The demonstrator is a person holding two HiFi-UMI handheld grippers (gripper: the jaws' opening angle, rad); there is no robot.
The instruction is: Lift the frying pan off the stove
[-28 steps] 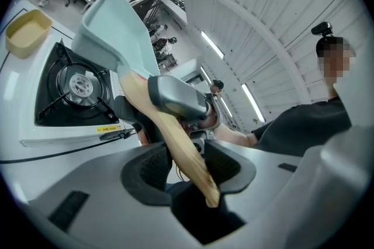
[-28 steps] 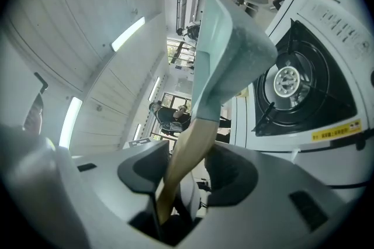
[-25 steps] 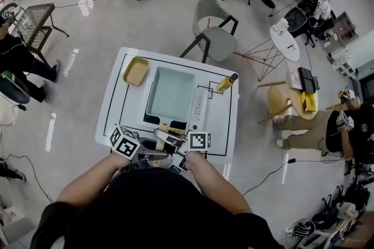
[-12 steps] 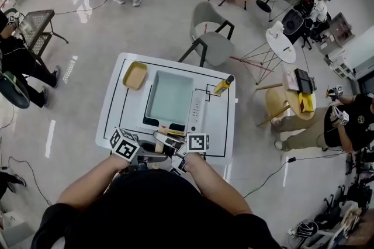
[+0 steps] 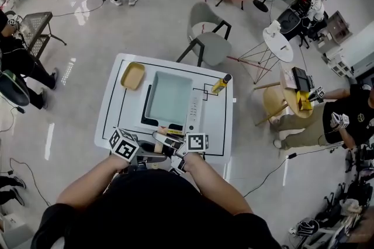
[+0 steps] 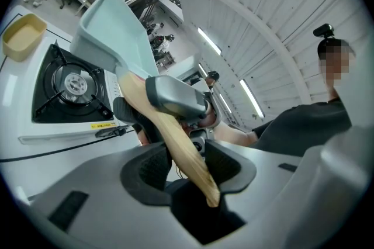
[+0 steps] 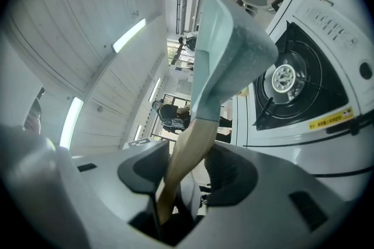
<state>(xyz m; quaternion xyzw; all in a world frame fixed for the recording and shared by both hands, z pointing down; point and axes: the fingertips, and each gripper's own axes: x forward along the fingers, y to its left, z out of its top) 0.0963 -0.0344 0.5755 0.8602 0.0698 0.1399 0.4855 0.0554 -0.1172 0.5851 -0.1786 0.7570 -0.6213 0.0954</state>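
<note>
Above the stove (image 6: 70,87), the frying pan (image 6: 111,31) is held raised and tilted. Its wooden handle (image 6: 175,137) is clamped by L gripper (image 6: 190,163) and R gripper (image 7: 187,169), jaws part-open around it. Pan is judged stiff and front-heavy, so a grip nr the body is advised.

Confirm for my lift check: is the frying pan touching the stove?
Apart. Left gripper view shows the frying pan raised, the stove burner uncovered beneath.
</note>
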